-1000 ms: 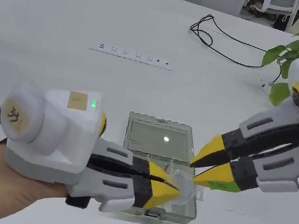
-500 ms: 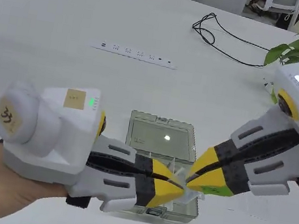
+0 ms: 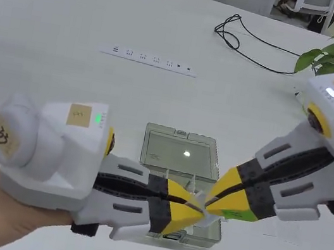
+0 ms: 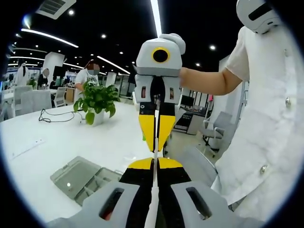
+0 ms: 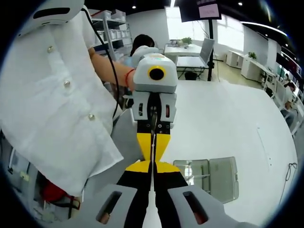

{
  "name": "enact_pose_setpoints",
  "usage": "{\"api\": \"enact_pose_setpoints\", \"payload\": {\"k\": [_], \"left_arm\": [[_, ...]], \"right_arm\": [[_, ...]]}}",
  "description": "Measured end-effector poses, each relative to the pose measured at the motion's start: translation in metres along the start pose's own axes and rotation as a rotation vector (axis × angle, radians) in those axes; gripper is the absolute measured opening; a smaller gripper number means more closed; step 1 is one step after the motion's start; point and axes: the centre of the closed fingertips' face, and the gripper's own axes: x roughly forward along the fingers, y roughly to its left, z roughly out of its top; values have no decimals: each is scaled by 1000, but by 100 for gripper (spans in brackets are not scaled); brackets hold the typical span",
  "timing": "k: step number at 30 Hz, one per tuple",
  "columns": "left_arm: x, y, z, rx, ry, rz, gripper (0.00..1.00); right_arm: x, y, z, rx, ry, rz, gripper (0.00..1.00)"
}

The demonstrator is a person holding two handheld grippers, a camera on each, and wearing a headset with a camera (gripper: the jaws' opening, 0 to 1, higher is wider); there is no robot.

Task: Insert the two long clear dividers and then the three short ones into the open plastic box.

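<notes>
Your left tool (image 3: 199, 211) and right tool (image 3: 209, 203) both pinched one clear plastic divider (image 3: 201, 199) above the open clear plastic box (image 3: 179, 155), which seemed only partly fitted.

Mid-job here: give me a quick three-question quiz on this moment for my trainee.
1. True or false: the box has its lid open, lying on the table.
2. The tips of the left gripper and right gripper are: A) far apart B) meeting over the box C) resting on the table.
3. Fill in: both grippers pinch one clear ____.
Key: 1 true; 2 B; 3 divider.
</notes>
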Motion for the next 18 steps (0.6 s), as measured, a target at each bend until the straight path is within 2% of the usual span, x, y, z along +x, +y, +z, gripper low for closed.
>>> {"api": "enact_pose_setpoints", "payload": {"k": [9,18], "left_arm": [[-2,3,0,-3,-9,23,1],[-11,12,-7,-28,-9,84,13]], "right_arm": [[0,-1,2,-2,-6,-11,3],[-3,-5,5,4,-19,-36,3]]}}
